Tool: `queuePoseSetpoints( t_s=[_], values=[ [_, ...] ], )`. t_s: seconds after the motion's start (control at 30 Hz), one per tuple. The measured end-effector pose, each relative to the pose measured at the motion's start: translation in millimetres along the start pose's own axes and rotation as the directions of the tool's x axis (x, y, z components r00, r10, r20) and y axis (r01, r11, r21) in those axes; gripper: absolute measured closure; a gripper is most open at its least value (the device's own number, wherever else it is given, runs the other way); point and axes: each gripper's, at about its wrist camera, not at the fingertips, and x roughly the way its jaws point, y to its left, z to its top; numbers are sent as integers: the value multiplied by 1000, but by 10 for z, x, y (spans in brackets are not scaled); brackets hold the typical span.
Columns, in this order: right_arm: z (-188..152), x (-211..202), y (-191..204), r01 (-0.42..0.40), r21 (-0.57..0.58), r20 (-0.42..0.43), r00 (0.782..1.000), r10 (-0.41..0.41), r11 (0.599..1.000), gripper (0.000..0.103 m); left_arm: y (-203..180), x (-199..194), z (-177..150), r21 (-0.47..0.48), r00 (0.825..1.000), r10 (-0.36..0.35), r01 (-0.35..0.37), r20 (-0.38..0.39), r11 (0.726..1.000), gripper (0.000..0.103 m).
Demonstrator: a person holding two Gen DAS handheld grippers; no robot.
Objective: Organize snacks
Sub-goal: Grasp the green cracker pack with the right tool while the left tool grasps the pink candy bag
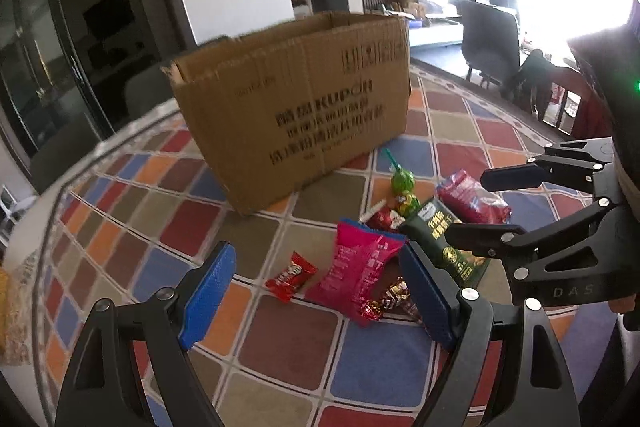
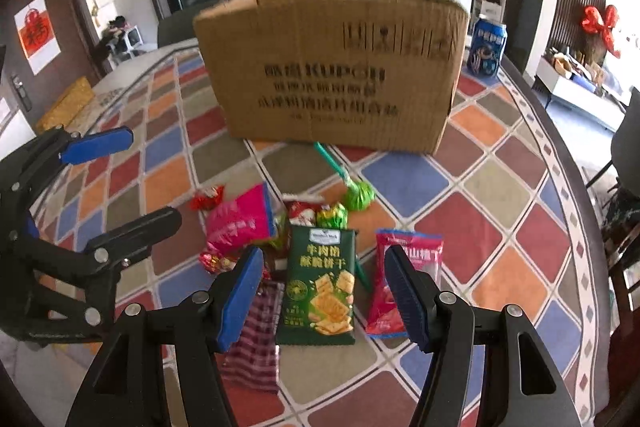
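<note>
Left to right across the table (image 2: pixel 516 187), covered by a cloth of coloured diamond tiles. The left tongs (image 1: pixel 316 291) stood wide open and empty above the near-left edge of the snack pile, angled down. Ahead of them lay a small red wrapped candy (image 1: pixel 291 275), then a bright pink foil packet (image 1: pixel 358 267) with a gold-and-red foil sweet (image 1: pixel 386 301) at its near end. Next came the dark green rectangular biscuit pack (image 2: pixel 322 283), lying flat, its long axis running from the viewer toward the brown corrugated cardboard box (image 2: pixel 332 71) behind. The right tongs (image 2: pixel 324 295), about half open and holding nothing, hung directly over this pack, one pad to each long side; the jaws thus straddled its short width, which judged well for a pinch across it. A purple checked wrapper (image 2: pixel 260 331) lay just left of the pack, a red-and-pink pouch (image 2: pixel 400 287) just right. Two green wrapped lollipops (image 1: pixel 404 193) lay between pile and box. The right hand was judged the nearer to the green pack.
</note>
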Motion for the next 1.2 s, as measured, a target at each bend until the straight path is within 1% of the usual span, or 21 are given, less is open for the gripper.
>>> queuePoseSetpoints(
  t_s=[0.1,0.23,0.4,0.7,0.83,0.9,1.0,1.1,1.13,1.2],
  values=[
    [-19,92,-24,2,15,-26,1000,-1,1000,39,23,123,-24,-10,999,-32,32,-31,999,19],
    [-41,165,-37,15,15,-35,999,-14,1000,39,18,297,-58,-11,996,-59,58,-65,998,20],
    [-56,253,-58,0,30,-50,999,1,1000,39,18,410,-86,-16,993,-81,80,-81,997,21],
    [-62,370,-103,-2,53,-68,998,6,999,39,46,566,-99,-52,986,-136,131,-101,990,28],
    [-36,394,-112,0,60,-67,998,4,998,39,56,614,-106,-79,983,-154,146,-105,986,38],
    [-27,398,-106,-7,58,-65,998,11,998,39,49,649,-110,-86,980,-161,152,-113,985,40],
    [-24,407,-94,-21,55,-67,997,25,998,39,45,677,-112,-96,977,-177,166,-123,982,46],
    [-27,424,-78,-31,50,-68,997,34,998,40,49,678,-111,-100,975,-182,170,-127,980,57],
    [-25,435,-74,-34,51,-69,997,38,998,41,51,683,-108,-101,975,-179,166,-129,981,62],
    [-19,461,-76,-46,58,-75,996,50,997,45,65,675,-112,-107,976,-178,165,-128,980,64]
  ],
)
